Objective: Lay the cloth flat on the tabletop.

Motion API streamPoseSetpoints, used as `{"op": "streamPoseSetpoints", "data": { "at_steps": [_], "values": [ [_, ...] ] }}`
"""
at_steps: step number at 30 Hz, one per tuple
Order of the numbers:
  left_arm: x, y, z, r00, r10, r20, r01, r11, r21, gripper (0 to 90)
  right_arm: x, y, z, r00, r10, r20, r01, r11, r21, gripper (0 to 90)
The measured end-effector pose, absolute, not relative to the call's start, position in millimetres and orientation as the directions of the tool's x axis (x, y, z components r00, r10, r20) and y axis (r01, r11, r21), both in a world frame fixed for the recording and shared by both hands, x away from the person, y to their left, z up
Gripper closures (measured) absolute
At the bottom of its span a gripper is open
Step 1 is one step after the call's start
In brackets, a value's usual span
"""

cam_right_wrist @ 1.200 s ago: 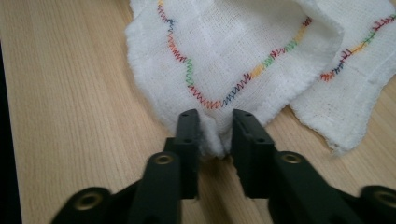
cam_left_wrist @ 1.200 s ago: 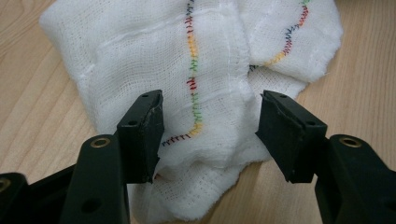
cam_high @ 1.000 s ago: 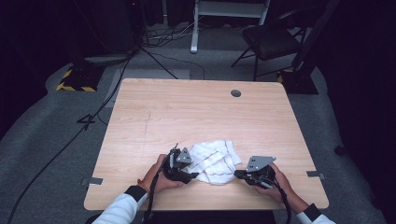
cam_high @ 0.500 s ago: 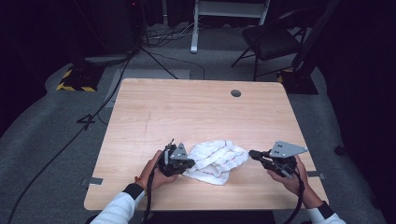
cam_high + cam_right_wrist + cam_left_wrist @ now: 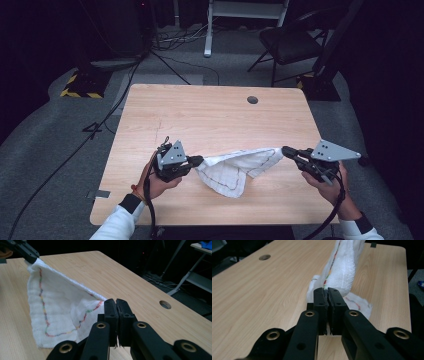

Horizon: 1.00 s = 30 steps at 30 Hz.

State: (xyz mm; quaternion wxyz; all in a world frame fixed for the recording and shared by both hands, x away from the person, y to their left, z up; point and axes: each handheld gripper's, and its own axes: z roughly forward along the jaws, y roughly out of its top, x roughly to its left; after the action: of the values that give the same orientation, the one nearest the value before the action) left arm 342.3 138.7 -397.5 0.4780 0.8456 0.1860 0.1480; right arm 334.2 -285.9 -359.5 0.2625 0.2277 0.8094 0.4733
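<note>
dark recording studio: lone wooden table (image 5: 215,115), floor cables (image 5: 165,55), tripod base (image 5: 82,85), grey carpet (image 5: 45,145)

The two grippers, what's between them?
The white cloth stretches from left gripper to right gripper, each shut on a corner, seen in the high view.

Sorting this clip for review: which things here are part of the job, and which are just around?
Part of the job: white cloth, stretched between the left gripper and the right gripper, both shut on its corners; table.

Just around: chair, floor cables, white stand.
</note>
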Motion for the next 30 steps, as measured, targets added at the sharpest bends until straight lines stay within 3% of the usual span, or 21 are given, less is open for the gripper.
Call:
{"op": "streamPoseSetpoints", "data": {
  "at_steps": [6, 14, 20, 30],
  "values": [
    [339, 143, -378, 0.887, 0.454, 0.078, 0.148, -0.441, 0.885, 86.3, 324, -287, -348, -0.752, 0.616, -0.232, 0.095, 0.45, 0.888, 88.4],
    [321, 145, -333, 0.901, 0.405, 0.157, 0.031, -0.42, 0.907, 86.1, 297, -297, -319, -0.736, 0.629, -0.251, 0.033, 0.404, 0.914, 88.4],
    [324, 149, -326, 0.9, 0.415, 0.132, 0.044, -0.389, 0.92, 86.1, 282, -294, -305, -0.732, 0.627, -0.266, 0.007, 0.397, 0.918, 88.4],
    [364, 141, -339, 0.886, 0.453, 0.096, 0.11, -0.407, 0.907, 86.0, 327, -291, -314, -0.701, 0.67, -0.245, 0.071, 0.406, 0.911, 88.3]
  ]
}}
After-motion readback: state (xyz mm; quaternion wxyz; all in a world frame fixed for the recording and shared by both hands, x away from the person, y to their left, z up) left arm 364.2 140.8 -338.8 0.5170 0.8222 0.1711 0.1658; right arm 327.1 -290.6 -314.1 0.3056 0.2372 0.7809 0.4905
